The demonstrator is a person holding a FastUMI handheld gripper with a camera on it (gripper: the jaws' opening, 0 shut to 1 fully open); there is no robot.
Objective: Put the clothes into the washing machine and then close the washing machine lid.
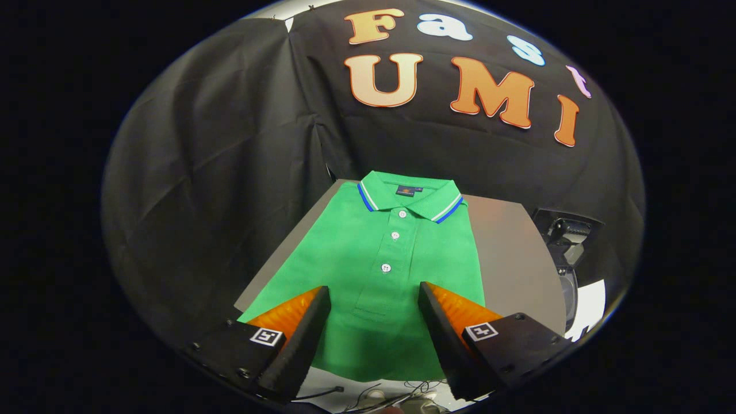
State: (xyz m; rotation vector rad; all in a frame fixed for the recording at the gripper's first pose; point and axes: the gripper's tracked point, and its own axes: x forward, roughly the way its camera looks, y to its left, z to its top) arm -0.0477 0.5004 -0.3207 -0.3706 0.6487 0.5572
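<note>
A folded green polo shirt with a blue-and-white striped collar and white buttons lies flat on a grey table. My gripper hovers over the shirt's lower part, open, the fingers spread wide with the shirt's placket showing between them. Neither finger presses on the cloth. To the right, past the table's edge, part of a dark machine with a white body shows; I cannot tell whether its lid is up.
Black cloth walls close in behind and to the left of the table. Thin dark cables lie on a white surface below the shirt's hem, near the fingers' base.
</note>
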